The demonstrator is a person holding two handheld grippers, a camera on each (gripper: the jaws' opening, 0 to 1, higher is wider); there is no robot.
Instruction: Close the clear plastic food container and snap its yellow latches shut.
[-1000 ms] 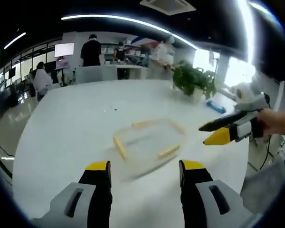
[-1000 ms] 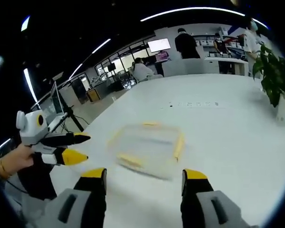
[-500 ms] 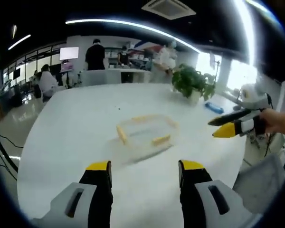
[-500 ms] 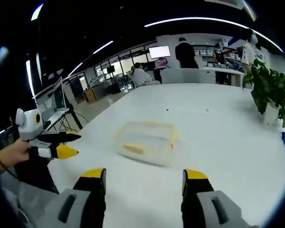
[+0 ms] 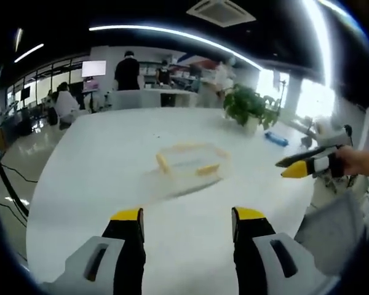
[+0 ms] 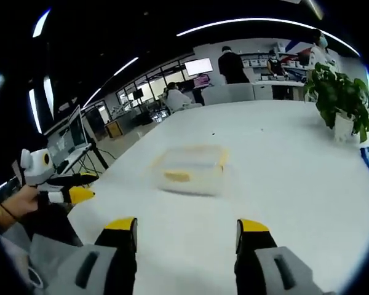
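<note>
- The left gripper point(image 5: 186, 222) hangs above the white table point(image 5: 98, 160), jaws apart and holding nothing.
- The right gripper point(image 6: 188, 232) has its jaws spread too, empty, over the same table.
- The clear plastic food container point(image 5: 189, 161) sits mid-table, well ahead of both grippers, lid on.
- Its yellow latches point(image 5: 207, 169) lie along the rim.
- A potted plant point(image 5: 249, 107) stands near the far edge, and a blue object point(image 5: 275, 139) lies beside it.
</note>
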